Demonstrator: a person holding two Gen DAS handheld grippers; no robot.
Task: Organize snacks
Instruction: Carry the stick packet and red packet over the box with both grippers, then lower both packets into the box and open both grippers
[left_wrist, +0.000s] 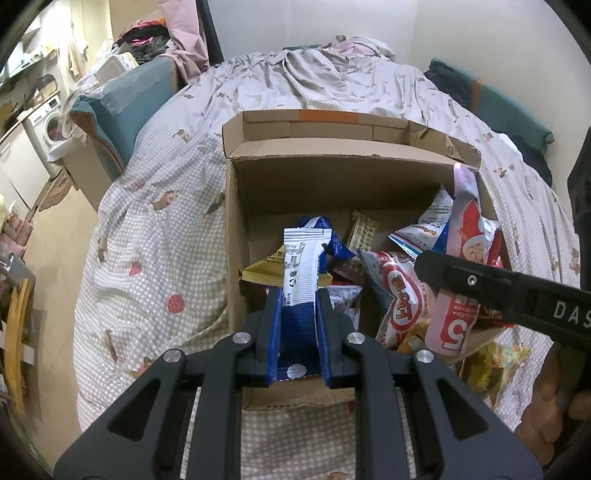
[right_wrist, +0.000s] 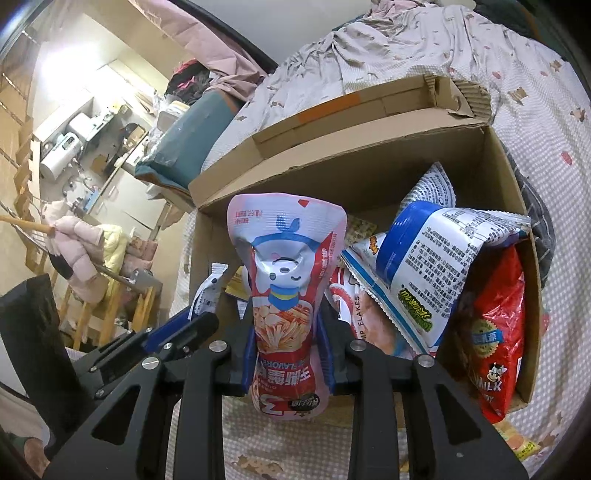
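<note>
Cardboard box (left_wrist: 332, 173), floor mostly hidden; left gripper (left_wrist: 298, 295) clamped on white sachet (left_wrist: 301, 266); right gripper (right_wrist: 288, 314) clamped on pink pouch (right_wrist: 286, 266).

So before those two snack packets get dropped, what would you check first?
1. Left hand-held gripper shut on the slim blue-and-white foil packet: ok.
2. Right hand-held gripper gripping the pink-and-red snack pouch: ok.
3. Both packets above the open brown cardboard box: ok.
4. Free space on the box's left side: ok.
5. The grippers apart from each other: ok, though close.
6. The yellow packet lying outside the box on the bed: not ok.
</note>
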